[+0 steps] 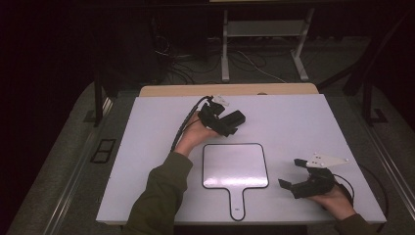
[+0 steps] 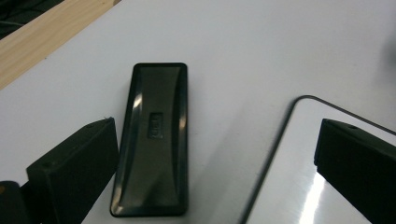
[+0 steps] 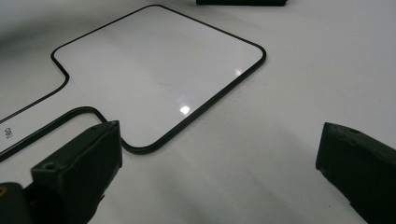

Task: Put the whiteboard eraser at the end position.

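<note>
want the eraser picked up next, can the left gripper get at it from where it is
Probably yes. The left gripper hangs right over the black eraser with its jaws wide open, and the eraser lies flat on the white table, apart from the paddle whiteboard. Nothing lies between them.

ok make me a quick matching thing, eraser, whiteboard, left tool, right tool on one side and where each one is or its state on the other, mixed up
Things:
1. eraser
2. whiteboard
3. left tool
4. right tool

Places or states:
A. open, low over the near right part of the table
B. black, lying flat beyond the whiteboard's far edge
C. open, over the eraser
D. white with a black rim, handle pointing at the person

Pairs: 1-B, 2-D, 3-C, 4-A
</note>
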A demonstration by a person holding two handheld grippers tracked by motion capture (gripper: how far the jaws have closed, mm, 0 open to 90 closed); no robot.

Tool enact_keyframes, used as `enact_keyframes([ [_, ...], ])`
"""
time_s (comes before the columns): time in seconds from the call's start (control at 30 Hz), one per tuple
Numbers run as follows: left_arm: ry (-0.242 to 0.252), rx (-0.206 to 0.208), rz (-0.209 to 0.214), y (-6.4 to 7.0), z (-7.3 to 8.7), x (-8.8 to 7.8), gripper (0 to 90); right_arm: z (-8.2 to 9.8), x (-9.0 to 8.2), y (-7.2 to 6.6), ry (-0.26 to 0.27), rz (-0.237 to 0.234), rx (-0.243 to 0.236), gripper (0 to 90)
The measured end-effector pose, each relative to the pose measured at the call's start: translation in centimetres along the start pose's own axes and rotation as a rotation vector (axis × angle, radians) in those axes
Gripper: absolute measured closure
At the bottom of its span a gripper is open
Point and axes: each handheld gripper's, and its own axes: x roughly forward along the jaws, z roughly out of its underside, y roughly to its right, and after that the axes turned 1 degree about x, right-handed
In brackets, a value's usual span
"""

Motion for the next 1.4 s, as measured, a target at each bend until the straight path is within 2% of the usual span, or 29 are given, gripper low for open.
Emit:
enact_keyframes([
  [0.27, 0.043, 0.013, -0.019, 2.1, 1.0, -1.9, 0.0, 0.0, 0.1, -0.3, -0.002, 0.002, -0.003, 0.0],
  [0.4, 0.053, 0.013, -0.013, 2.8, 1.7, -2.7, 0.0, 0.0, 0.1, -0.3, -0.003, 0.001, -0.004, 0.0],
  [0.63, 0.096, 0.001, -0.013, 3.6, 3.6, -4.0, 0.0, 0.0, 0.1, -0.3, -0.004, 0.005, -0.002, 0.0],
  [0.67, 0.103, -0.014, -0.014, 3.9, 4.0, -4.1, 0.0, 0.0, 0.0, -0.2, -0.004, 0.004, -0.001, 0.0],
  [0.77, 0.093, -0.008, -0.015, 4.2, 4.8, -4.5, 0.0, 0.0, 0.0, -0.2, -0.004, 0.004, 0.003, 0.0],
  [0.9, 0.103, -0.014, -0.026, 4.6, 5.8, -5.2, 0.0, 0.0, -0.1, -0.2, 0.001, 0.003, 0.003, 0.0],
  [1.0, 0.128, -0.033, -0.027, 4.7, 6.5, -5.7, 0.0, 0.0, -0.1, -0.2, 0.001, 0.003, 0.005, 0.0],
  [1.2, 0.146, -0.030, -0.029, 5.5, 7.8, -6.9, 0.0, 0.0, -0.1, -0.1, 0.004, 0.004, 0.004, 0.0],
  [1.4, 0.179, -0.056, -0.044, 5.9, 9.2, -8.2, 0.0, 0.0, 0.0, -0.1, 0.003, 0.005, 0.004, 0.0],
])
